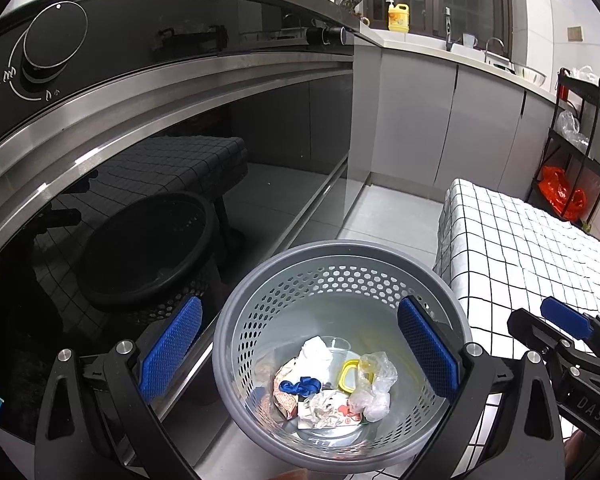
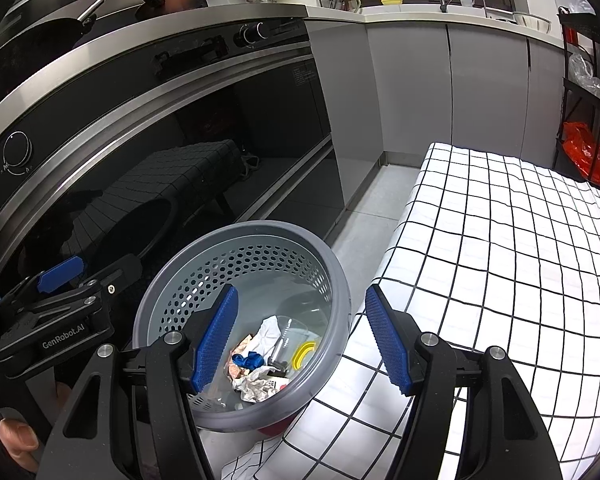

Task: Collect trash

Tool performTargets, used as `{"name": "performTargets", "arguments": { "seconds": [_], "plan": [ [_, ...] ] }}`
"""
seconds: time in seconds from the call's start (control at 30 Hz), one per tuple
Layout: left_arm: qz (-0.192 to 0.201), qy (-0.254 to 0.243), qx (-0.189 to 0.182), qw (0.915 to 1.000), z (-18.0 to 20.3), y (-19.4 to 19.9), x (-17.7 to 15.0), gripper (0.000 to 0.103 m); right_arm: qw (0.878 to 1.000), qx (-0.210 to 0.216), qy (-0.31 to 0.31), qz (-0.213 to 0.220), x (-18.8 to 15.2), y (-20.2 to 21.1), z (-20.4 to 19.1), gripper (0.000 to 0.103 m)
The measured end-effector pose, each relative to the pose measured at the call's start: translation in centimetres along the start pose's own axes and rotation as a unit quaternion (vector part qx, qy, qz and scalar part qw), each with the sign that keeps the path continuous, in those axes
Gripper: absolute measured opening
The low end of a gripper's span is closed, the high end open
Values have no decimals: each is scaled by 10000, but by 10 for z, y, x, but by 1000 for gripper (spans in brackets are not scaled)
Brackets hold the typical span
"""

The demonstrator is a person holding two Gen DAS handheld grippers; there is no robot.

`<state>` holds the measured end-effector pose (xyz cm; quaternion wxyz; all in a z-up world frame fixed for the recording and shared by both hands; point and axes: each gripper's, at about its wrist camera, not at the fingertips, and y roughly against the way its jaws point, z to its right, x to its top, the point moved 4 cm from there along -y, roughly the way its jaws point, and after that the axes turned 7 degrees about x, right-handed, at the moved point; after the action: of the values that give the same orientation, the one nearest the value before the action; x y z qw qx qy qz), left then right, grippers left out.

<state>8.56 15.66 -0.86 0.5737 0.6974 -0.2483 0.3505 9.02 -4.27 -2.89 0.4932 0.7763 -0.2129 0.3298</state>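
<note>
Left wrist view: the left claw [image 1: 300, 354] hangs above a grey perforated bin [image 1: 340, 252], its blue pads wide apart and holding nothing. The bin stands on the floor between a dark glass oven front [image 1: 148, 208] and a tabletop [image 1: 532, 248] covered in a white checked cloth. At the bottom of the bin lies the trash [image 1: 332, 384]: crumpled paper, a blue scrap, a yellow ring, a clear cup and clear plastic wrap. It sits directly below and between the pads, well down from them. The right claw [image 1: 568, 322] shows at the right edge.

Right wrist view: the right claw [image 2: 300, 340] is also spread open and empty, poised over the bin's rim [image 2: 340, 280], one finger over the bin, the other over the cloth [image 2: 500, 260]. The trash [image 2: 264, 364] lies low and left of its centre. No litter shows on the cloth.

Risk, as a judgement: the bin looks light, so a claw catching its rim could tip it against the tabletop and spill the contents.
</note>
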Motion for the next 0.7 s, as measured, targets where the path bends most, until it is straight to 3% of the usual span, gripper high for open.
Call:
{"name": "performTargets", "arguments": {
  "seconds": [0.7],
  "plan": [
    [50,-21,52,10000,-1,1,1,96,10000,-6,10,-4,-1,-1,1,63]
  ]
}}
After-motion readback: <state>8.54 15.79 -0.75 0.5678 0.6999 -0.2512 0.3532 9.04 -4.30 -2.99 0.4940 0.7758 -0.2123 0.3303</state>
